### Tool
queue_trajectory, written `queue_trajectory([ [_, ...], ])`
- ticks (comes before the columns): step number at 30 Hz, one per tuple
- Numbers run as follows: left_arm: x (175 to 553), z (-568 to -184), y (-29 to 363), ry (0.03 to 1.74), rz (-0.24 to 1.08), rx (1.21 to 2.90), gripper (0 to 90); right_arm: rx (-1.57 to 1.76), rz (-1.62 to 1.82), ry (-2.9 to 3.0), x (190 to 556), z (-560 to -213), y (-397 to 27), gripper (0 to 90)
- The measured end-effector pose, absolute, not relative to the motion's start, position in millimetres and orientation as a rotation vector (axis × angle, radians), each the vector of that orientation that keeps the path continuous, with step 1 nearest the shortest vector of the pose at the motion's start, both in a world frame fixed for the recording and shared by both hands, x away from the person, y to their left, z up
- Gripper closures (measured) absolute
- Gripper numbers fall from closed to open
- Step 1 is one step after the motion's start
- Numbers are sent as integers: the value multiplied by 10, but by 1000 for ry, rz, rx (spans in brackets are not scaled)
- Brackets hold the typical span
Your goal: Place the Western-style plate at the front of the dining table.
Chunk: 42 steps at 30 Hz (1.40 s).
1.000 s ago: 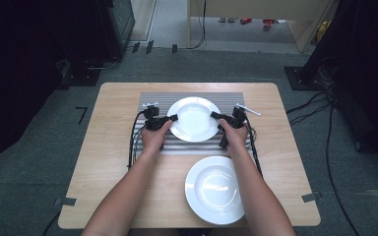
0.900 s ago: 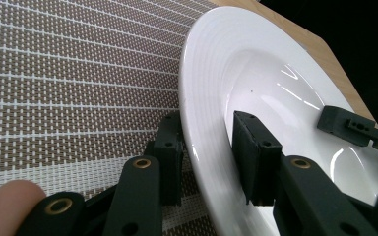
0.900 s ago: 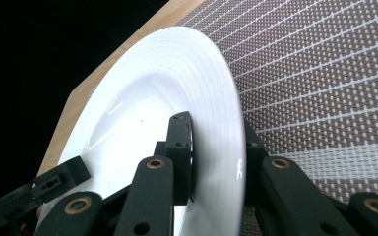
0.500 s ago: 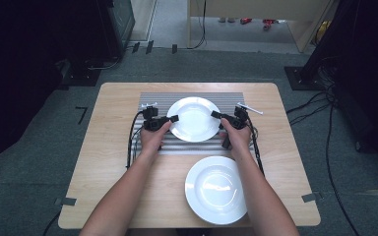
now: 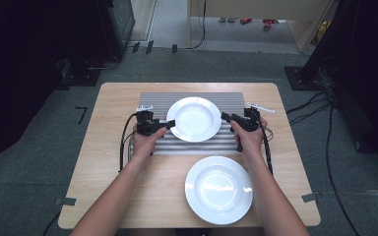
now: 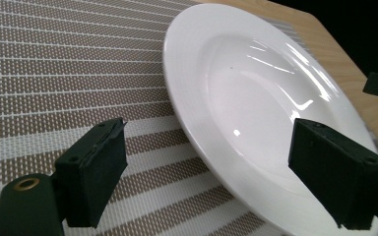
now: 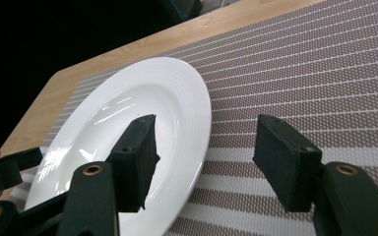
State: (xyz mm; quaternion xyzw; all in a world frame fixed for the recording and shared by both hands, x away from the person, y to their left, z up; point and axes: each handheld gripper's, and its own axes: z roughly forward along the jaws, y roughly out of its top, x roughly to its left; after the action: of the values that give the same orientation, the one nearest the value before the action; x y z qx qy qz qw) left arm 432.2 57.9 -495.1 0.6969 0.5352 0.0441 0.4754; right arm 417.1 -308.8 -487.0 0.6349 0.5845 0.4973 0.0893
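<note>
Astride the plate [image 5: 194, 118] rim, both grippers' fingers [image 6: 94, 177] gape.

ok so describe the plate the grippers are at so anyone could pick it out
On the wooden table lies a striped placemat. The plate on that mat is the one, with the left gripper and right gripper open at its opposite rims. The other plate sits nearer the person, on bare wood.

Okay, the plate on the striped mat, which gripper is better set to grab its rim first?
Roughly even. The left gripper and the right gripper each straddle the mat plate rim with open jaws on opposite sides, so I'd close both together.
</note>
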Motion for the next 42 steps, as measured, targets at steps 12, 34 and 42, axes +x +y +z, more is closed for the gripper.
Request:
queue_trajectory([
  [12,3866,-4832,796,1240,146,1697,126,1781,1476,1813,3761,-4755,-3270,338],
  [34,3232,-4747,1102,1190,207,1716,111,1676,1447,1899,3181,-4692,-3482,286],
  [42,3027,-4790,1246,1197,242,1734,110,1690,1431,1889,2970,-4734,-3687,278],
])
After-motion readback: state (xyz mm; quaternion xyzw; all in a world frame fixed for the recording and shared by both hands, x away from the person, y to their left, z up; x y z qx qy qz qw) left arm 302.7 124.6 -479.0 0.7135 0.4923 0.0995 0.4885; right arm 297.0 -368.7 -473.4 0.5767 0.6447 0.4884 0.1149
